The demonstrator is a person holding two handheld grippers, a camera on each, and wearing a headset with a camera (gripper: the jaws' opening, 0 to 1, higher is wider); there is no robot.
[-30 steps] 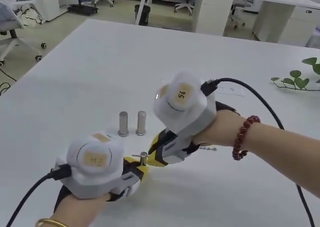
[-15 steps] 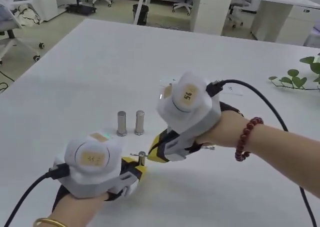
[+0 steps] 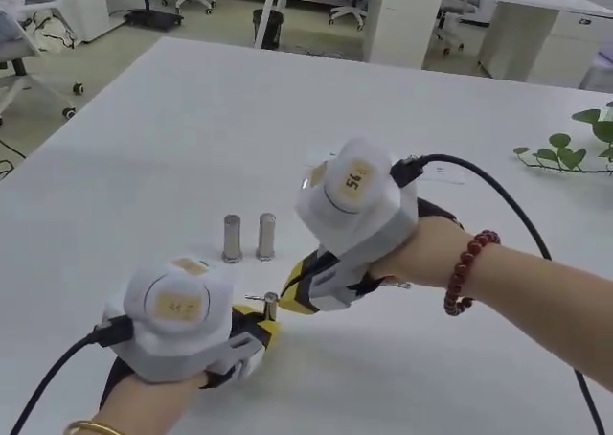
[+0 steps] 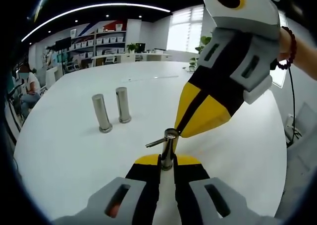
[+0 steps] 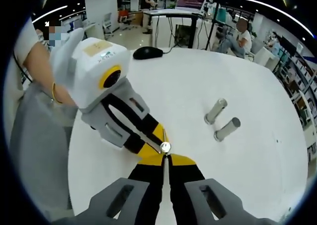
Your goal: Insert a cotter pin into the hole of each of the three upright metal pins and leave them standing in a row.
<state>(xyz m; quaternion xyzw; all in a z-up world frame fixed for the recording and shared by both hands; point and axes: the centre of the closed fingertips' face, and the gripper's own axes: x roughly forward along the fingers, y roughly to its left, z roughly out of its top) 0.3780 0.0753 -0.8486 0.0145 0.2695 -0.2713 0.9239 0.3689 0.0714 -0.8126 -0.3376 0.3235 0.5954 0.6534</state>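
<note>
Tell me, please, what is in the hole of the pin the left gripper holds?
A cotter pin runs through the metal pin, one end sticking out; the other end is covered by the right gripper.

Office: desks (image 3: 414, 18), swivel chairs (image 3: 21, 54)

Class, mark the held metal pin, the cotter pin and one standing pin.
held metal pin (image 4: 169, 150), left gripper view, mid-shaft
cotter pin (image 4: 154, 142), left gripper view, protruding end
standing pin (image 4: 101, 113), left gripper view, mid-shaft

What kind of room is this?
Probably an open office or lab: long white tables, rolling chairs, and shelves of boxes along the far wall.
</note>
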